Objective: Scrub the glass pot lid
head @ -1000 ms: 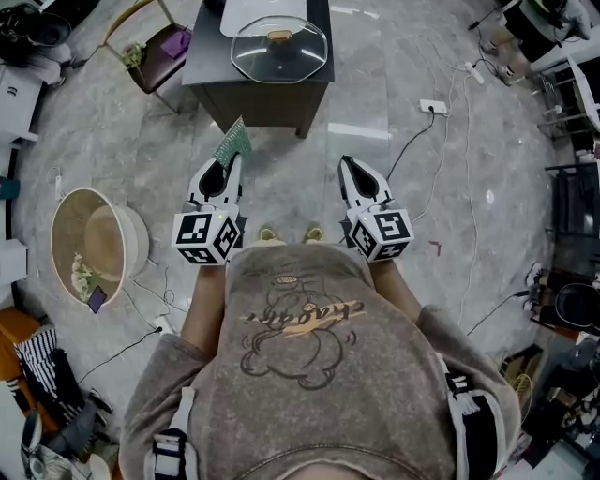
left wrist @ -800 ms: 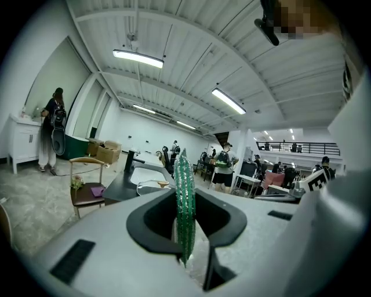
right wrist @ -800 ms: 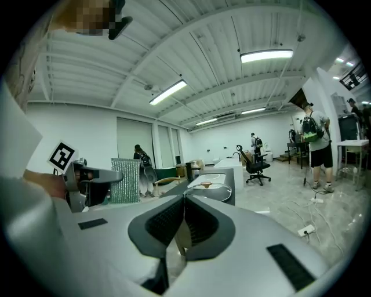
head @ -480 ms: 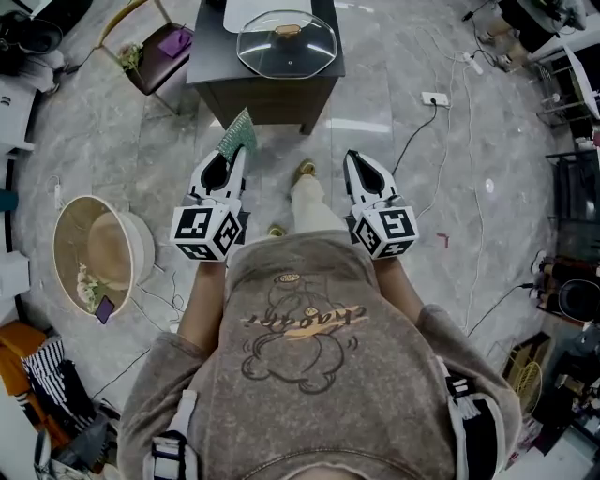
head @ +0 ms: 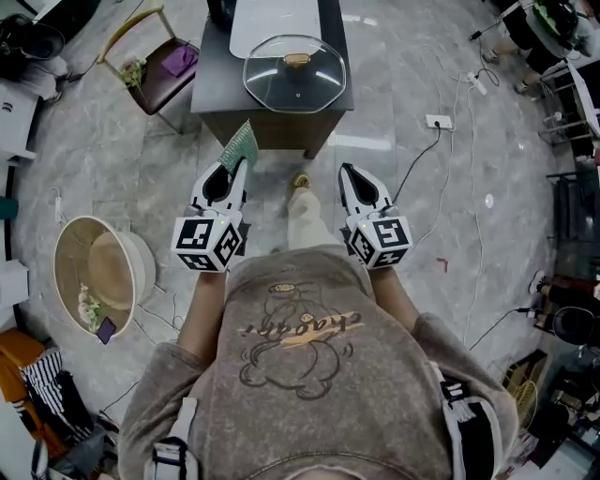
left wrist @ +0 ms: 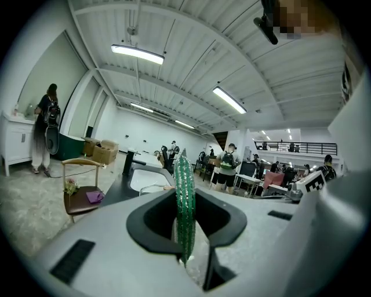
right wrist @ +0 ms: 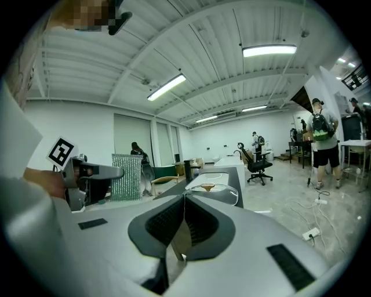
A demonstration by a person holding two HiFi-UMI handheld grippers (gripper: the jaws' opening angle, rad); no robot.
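Two tools held low in front of the person, both well short of the work.

The left tool point(head: 236, 165): jaws clamped on a green scrub pad point(head: 238, 144), which stands on edge and sticks out past the tips.

The right tool point(head: 348, 172): jaws pressed together, nothing between them.

Glass pot lid point(head: 294, 73): lies dome-up, knob point(head: 297, 60) on top, on the dark surface point(head: 212, 86) ahead, just beside a white board point(head: 274, 19). Neither tool is touching it; it is well apart from both. Bare floor lies between the tool tips and the near edge of the surface.

Step in hand, by my reading: the approach. No scrubbing has begun.

The next move calls for closing on the surface and laying the pad's flat face on the glass. The pad is edge-on now, so the left wrist would need to turn. The right tool would likely have to open and take the knob, or press the rim. Otherwise the lid may slide or rock on the smooth top under the strokes.
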